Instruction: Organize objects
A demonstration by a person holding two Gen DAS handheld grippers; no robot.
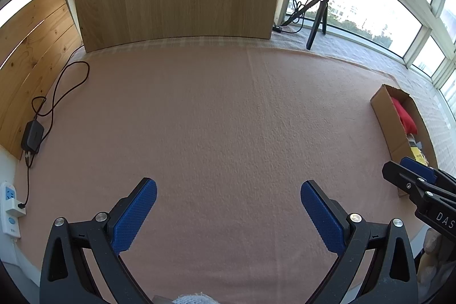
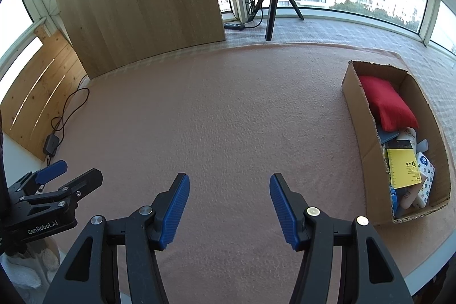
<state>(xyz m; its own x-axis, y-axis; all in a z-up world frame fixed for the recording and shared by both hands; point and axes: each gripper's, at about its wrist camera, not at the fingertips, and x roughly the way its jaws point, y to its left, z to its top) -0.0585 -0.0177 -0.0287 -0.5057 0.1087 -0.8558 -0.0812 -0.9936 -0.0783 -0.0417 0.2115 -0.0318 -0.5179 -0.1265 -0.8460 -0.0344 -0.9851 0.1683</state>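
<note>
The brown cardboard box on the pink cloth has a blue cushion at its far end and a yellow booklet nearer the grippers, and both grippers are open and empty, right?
Not quite: the cushion is red, not blue, as the right wrist view shows. The rest holds: it lies at the far end of the brown cardboard box on the pink cloth, the yellow booklet sits nearer, and the left gripper and right gripper are open and empty.

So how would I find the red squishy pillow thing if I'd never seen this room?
Look for the pink cloth covering the table, then the open cardboard box on its right side. The red cushion lies in the box's far end, towards the windows. It is the only plain red, puffy thing there; its neighbours are flat printed packets, such as a yellow one.
</note>
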